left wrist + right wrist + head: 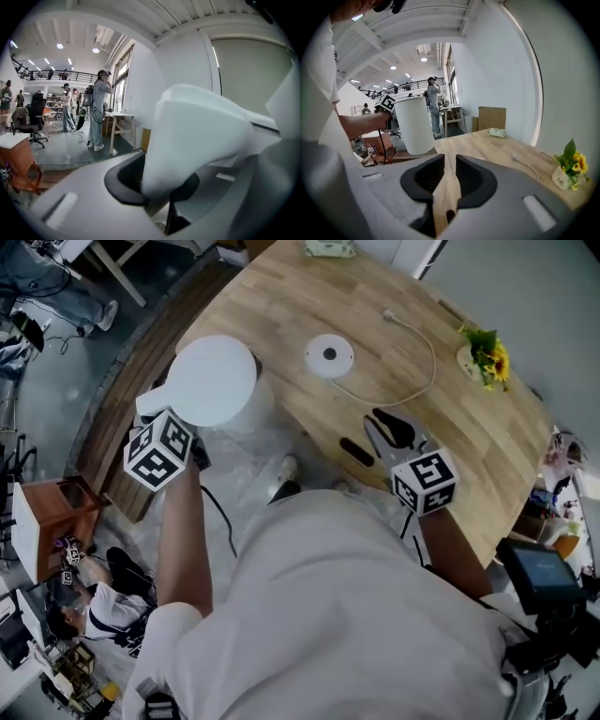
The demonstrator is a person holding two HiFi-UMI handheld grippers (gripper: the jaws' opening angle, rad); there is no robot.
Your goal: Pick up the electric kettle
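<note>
The white electric kettle (214, 381) hangs in the air off the left edge of the round wooden table (300, 296). My left gripper (178, 423) is shut on its handle (197, 136), which fills the left gripper view between the dark pads. The kettle (412, 124) also shows in the right gripper view, clear of the table. Its round white base (329, 354) stays on the table with its cord (417, 334). My right gripper (389, 430) hovers over the table's near side, its jaws (447, 176) standing slightly apart with only the wood visible between them.
A small pot of yellow flowers (487, 357) stands at the table's right side. A dark flat object (356, 451) lies near the right gripper. A pale green pack (328, 247) sits at the far edge. On the floor at left are a wooden box (47, 521) and a person (103, 606).
</note>
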